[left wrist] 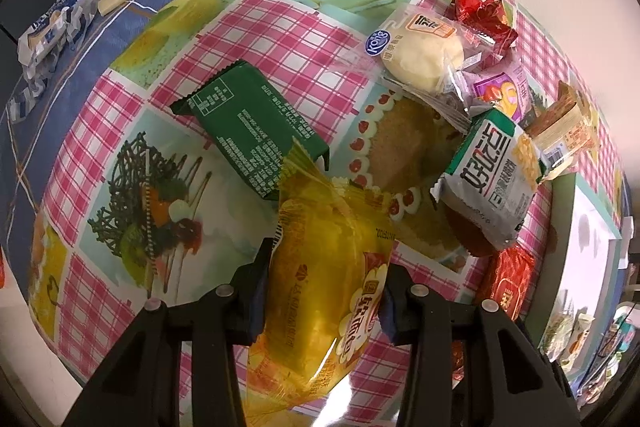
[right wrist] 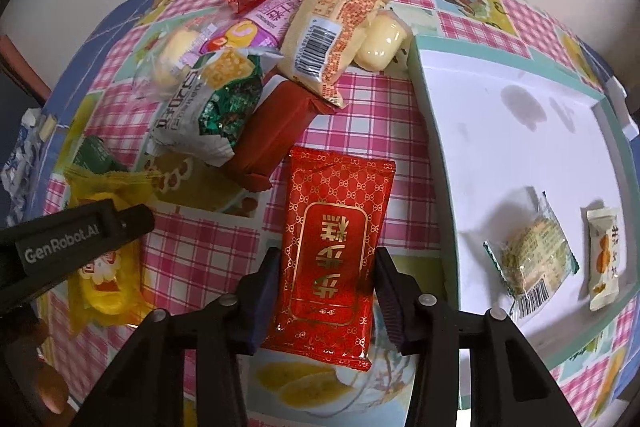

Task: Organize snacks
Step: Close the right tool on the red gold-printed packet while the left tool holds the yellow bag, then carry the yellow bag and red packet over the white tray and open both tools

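While the left gripper point(left wrist: 322, 291) points down at the table, its jaws are clamped narrow on a yellow bread packet point(left wrist: 320, 287), pads pressing both sides; the packet's crimped top end overlaps the corner of a green packet point(left wrist: 248, 131) lying flat on the checked tablecloth point(left wrist: 256, 27).

Right gripper point(right wrist: 324, 291) straddles a red and gold packet point(right wrist: 336, 255) that lies flat on the cloth. Left pad touches the packet edge, right pad sits just beside the other edge; can't tell whether it's actually pressing, the packet isn't visibly squeezed.

Snack pile sits beyond both grippers:
- grey and green packet point(right wrist: 200, 107), on top of a dark red packet point(right wrist: 272, 131)
- clear-wrapped pale bun point(left wrist: 420, 59)
- purple packet point(left wrist: 496, 91) under it
- small red wrapper point(left wrist: 480, 11) at the far edge
- pale yellow packet with barcode point(right wrist: 332, 31), leaning over a small cream bun point(right wrist: 380, 43)

White tray with teal rim point(right wrist: 416, 75) is to the right of the red and gold packet, near the pile. Two items in it, close together: a clear-wrapped biscuit point(right wrist: 532, 255) and a small cream sachet point(right wrist: 604, 259).

Left gripper body also shows at the left edge of the right wrist view, over the yellow packet. Blue and white wrappers point(left wrist: 56, 27) lie on the blue cloth strip, well apart from the pile.
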